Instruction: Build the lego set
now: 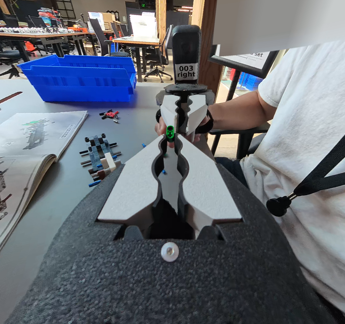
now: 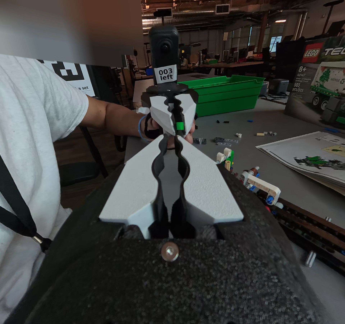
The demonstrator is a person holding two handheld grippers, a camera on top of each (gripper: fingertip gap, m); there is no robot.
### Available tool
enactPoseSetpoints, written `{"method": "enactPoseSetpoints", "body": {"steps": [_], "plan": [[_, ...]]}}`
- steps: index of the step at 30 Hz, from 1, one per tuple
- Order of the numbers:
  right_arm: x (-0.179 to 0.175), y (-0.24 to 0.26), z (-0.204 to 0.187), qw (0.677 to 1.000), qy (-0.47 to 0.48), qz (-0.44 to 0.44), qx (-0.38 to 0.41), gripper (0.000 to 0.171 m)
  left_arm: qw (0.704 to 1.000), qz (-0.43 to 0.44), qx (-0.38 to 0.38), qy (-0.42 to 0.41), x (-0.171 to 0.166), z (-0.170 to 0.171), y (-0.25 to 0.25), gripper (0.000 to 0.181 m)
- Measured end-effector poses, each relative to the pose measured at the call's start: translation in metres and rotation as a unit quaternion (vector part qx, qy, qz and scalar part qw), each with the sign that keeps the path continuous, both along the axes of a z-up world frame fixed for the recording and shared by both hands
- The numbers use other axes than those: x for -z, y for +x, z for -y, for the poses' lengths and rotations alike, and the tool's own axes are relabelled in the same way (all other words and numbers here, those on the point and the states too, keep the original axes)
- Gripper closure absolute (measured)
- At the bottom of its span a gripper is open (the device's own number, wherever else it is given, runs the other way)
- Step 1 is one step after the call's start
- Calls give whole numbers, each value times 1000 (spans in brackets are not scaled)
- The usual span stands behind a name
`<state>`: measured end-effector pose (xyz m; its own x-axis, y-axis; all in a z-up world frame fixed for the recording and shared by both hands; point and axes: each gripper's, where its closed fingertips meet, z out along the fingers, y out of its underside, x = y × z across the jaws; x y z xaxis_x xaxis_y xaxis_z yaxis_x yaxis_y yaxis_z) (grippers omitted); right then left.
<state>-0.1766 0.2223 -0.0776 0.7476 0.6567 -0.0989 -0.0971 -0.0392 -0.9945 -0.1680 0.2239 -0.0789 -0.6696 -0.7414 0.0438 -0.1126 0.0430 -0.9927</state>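
Evidently this is a mid-air joining step: both tools are raised above the grey tabletop and face each other tip to tip. The left gripper is clamped on a small bright-green plastic Technic connector with a round hole and a cross hole, pinched right at its fingertips; something black shows just beneath the connector between the same fingers, but its kind is unclear. From the right wrist view the connector sits as a green patch inside the far gripper's jaws.

The right gripper has its fingers drawn close with a narrow gap at the tips, almost touching the opposite tips. Whether anything is pinched there I cannot tell.

Beyond and to the left of the left fingers, the partly built dark-grey and tan chassis with black axles lies flat, beside the open paper instruction booklet.

Next, I judge, the right tips must line up with one of the connector's holes, or take the piece over. That calls for fine alignment and a firm left hold, since a small slip would drop the connector.
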Motion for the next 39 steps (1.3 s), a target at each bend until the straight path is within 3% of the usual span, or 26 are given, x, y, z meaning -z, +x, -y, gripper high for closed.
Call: {"method": "enactPoseSetpoints", "body": {"steps": [5,11,19,24,33,36,39], "plan": [[2,10,-15,993,-80,-88,5,154,986,63,-75,135,7,-8,6,176],[0,7,-17,974,-132,-179,-32,146,939,140,-136,285,9,-8,7,176],[6,5,-22,966,-163,-198,-26,156,915,164,-168,328,8,-14,9,176],[19,13,-29,963,-201,-179,26,156,895,157,-191,371,19,-22,15,174],[26,17,-32,967,-228,-56,101,156,890,139,-197,387,24,-26,16,175],[17,17,-30,972,-203,-42,107,155,909,117,-198,347,17,-26,14,174],[8,29,-25,980,-161,-18,119,138,916,108,-232,308,4,-50,16,176]]}}
